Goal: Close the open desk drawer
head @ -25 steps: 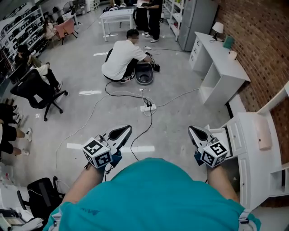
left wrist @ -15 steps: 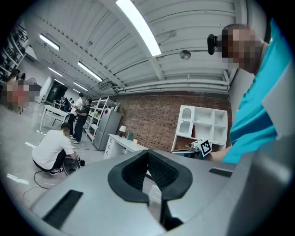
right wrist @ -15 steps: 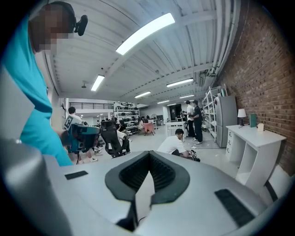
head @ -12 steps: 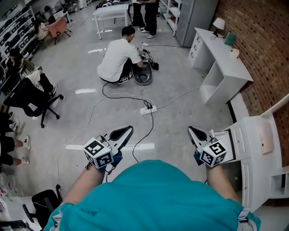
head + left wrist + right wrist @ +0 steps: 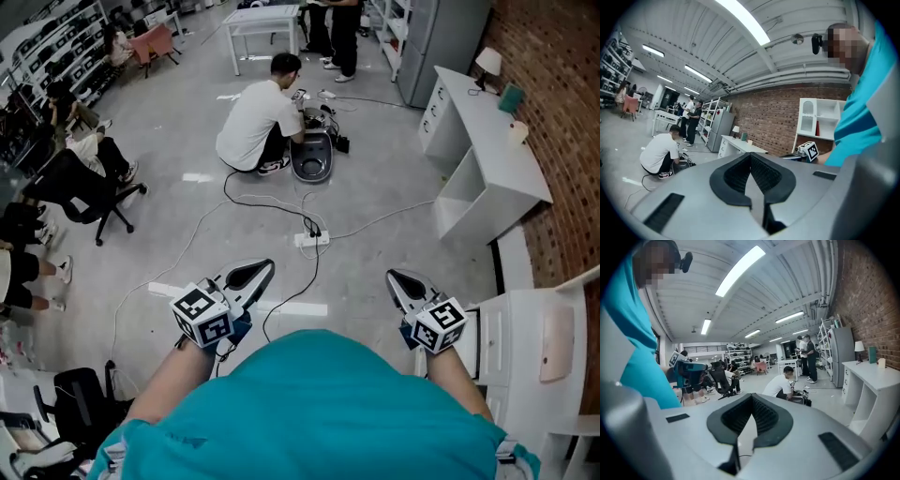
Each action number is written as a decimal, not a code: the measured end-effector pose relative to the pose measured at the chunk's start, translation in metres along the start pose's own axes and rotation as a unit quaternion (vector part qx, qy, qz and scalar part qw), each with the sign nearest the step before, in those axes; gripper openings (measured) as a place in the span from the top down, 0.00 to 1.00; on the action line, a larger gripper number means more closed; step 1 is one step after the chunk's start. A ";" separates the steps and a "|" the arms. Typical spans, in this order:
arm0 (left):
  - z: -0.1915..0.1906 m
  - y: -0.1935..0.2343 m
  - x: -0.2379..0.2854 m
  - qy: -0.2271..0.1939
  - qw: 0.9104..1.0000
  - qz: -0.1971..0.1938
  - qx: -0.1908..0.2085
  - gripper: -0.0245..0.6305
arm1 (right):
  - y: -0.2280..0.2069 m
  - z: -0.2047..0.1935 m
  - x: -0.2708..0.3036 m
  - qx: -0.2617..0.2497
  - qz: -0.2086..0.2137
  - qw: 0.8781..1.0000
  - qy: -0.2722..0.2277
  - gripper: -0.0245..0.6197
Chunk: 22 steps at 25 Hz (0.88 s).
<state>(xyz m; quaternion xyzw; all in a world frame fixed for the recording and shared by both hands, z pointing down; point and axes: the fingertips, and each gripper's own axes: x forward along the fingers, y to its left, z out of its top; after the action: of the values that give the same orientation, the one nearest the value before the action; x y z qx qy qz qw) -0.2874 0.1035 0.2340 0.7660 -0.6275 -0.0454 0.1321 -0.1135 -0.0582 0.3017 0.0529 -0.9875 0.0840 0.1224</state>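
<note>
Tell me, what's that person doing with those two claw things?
A person in a teal shirt holds a grey two-jaw gripper in each hand. The left gripper and the right gripper are both shut and empty, pointing forward into the room. The open white desk drawer sits just beside the right gripper, in the white desk. Neither gripper seems to press on it, so the closing looks not yet started.
</note>
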 end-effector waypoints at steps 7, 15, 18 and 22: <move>-0.002 -0.014 0.067 0.019 1.000 0.003 -0.016 0.94 | -0.073 -0.005 0.003 0.009 0.004 1.000 0.005 0.93; -0.015 0.034 0.071 0.051 0.998 -0.026 -0.015 0.94 | -0.073 -0.035 0.028 0.060 -0.078 0.995 -0.003 0.93; -0.020 0.039 0.082 0.064 0.997 -0.045 -0.009 0.94 | -0.074 -0.053 0.024 0.072 -0.105 0.992 0.008 0.93; -0.033 0.033 0.107 0.079 0.995 -0.065 -0.008 0.94 | -0.085 -0.085 0.007 0.083 -0.139 0.986 0.029 0.93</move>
<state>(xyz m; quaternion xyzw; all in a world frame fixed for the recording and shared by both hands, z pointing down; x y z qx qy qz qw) -0.2889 -0.0019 0.2845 0.8053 -0.5634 0.0018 0.1845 -0.0901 -0.1266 0.3976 0.1973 -0.9562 0.1491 0.1568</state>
